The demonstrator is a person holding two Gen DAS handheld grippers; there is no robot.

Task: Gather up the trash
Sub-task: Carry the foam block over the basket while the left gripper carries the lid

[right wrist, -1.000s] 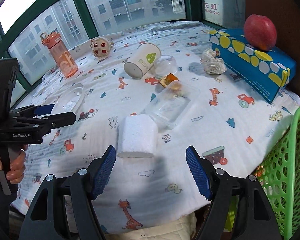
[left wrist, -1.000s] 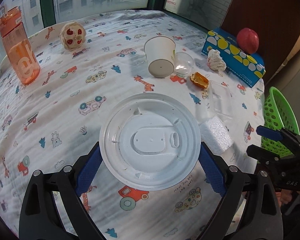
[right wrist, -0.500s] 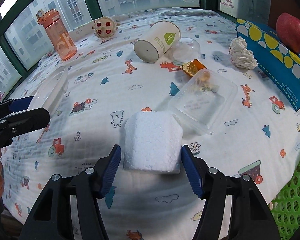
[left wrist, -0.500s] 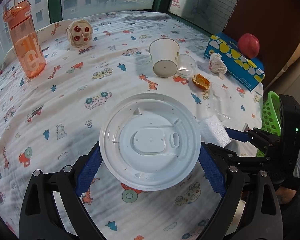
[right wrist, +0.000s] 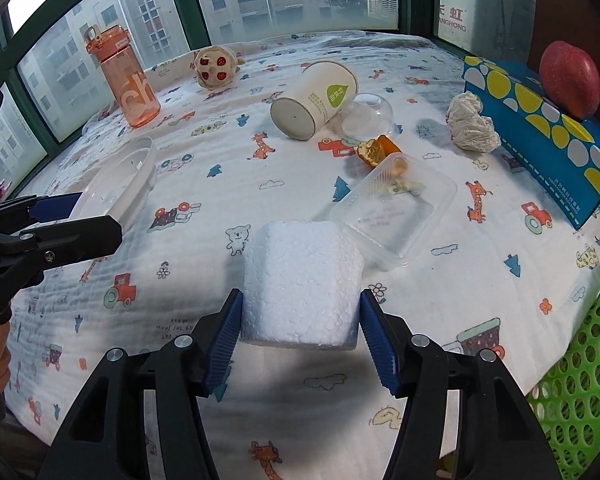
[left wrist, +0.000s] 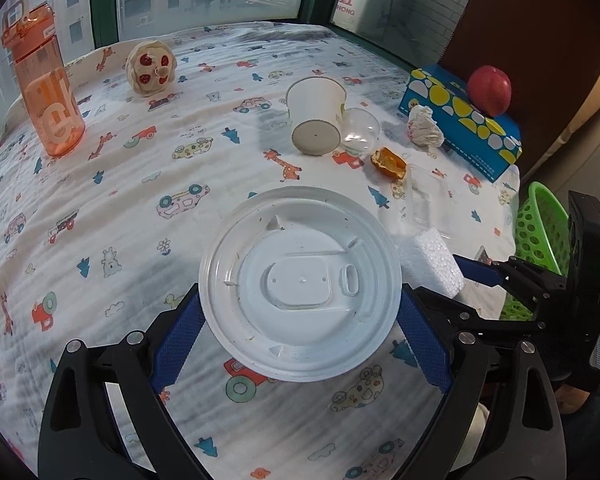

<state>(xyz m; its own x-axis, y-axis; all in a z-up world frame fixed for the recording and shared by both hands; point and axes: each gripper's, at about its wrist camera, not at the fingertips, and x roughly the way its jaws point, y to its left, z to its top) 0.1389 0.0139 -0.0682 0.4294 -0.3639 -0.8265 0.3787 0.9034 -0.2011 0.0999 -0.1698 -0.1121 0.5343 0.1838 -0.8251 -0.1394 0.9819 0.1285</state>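
The right gripper [right wrist: 300, 334] has closed its blue pads onto the white foam block [right wrist: 302, 284], which before lay free ahead of them. The left gripper [left wrist: 300, 320] still clamps the round white plastic lid [left wrist: 300, 284].

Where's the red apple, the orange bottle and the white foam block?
red apple [right wrist: 570, 78], right wrist view, middle of its red skin.
orange bottle [left wrist: 48, 92], left wrist view, middle of its clear orange body.
white foam block [right wrist: 302, 284], right wrist view, centre of its near face.
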